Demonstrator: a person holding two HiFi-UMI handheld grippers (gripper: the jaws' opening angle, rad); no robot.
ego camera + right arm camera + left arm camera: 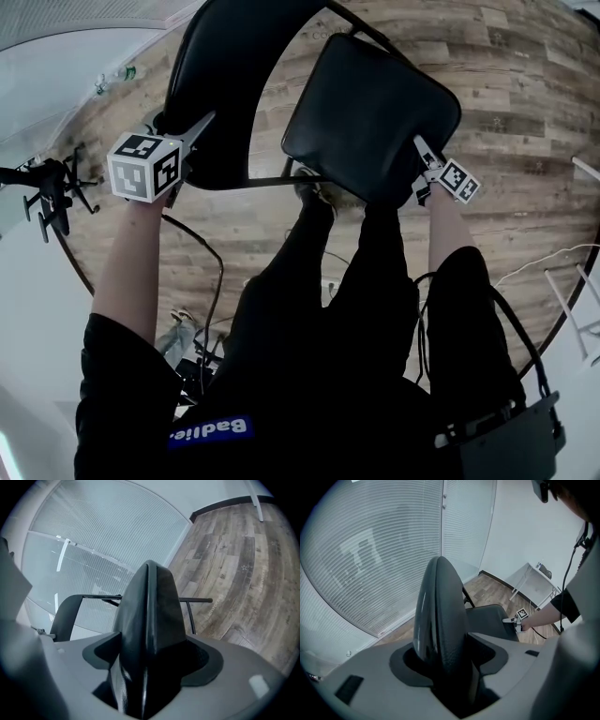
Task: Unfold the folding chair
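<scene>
A black folding chair stands on the wood floor below me. Its curved backrest (pixel 220 84) is at the upper left and its padded seat (pixel 370 112) lies nearly face-up at the centre. My left gripper (pixel 192 136) straddles the backrest's edge (pixel 440 616), with dark gaps on both sides, so it is open. My right gripper (pixel 424 164) straddles the seat's near right corner, and the seat's edge (pixel 147 620) sits between its jaws without the pads pressing, so it is open too. The chair's thin frame bar (pixel 197 600) runs behind the seat.
The person's dark-trousered legs (pixel 319 281) stand right behind the chair. A black tripod stand (pixel 47 192) is at the left and cables (pixel 202 272) trail on the floor. A white rack (pixel 534 583) stands by the wall, and window blinds (pixel 370 550) line the far side.
</scene>
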